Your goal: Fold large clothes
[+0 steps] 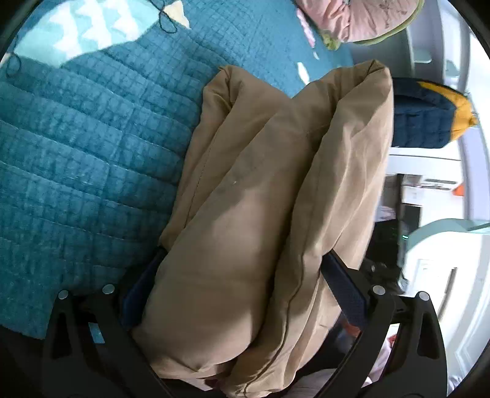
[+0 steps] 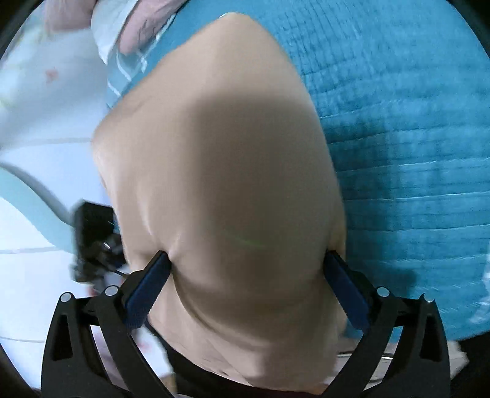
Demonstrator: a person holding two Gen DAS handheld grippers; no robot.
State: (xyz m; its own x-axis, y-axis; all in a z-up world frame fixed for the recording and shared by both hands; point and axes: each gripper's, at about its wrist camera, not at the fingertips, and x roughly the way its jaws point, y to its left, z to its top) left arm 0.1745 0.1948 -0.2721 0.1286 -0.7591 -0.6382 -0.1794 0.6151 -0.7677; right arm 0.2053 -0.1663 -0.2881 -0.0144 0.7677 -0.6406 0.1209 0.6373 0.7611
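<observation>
A folded tan garment [image 1: 260, 189] fills the middle of the left wrist view, bundled in thick layers above the teal quilted bedspread [image 1: 85, 147]. My left gripper [image 1: 245, 260] has its blue pads on either side of the thick bundle and grips it. In the right wrist view the same tan garment [image 2: 220, 153] bulges between the jaws. My right gripper [image 2: 248, 260] presses its blue pads into both sides of the cloth. The view is blurred by motion.
The teal bedspread [image 2: 413, 137] lies to the right in the right wrist view. Pink bedding [image 1: 358, 18] lies at the far end of the bed. A dark blue and yellow cushion [image 1: 428, 116] and white furniture [image 1: 444, 275] stand off the bed's edge.
</observation>
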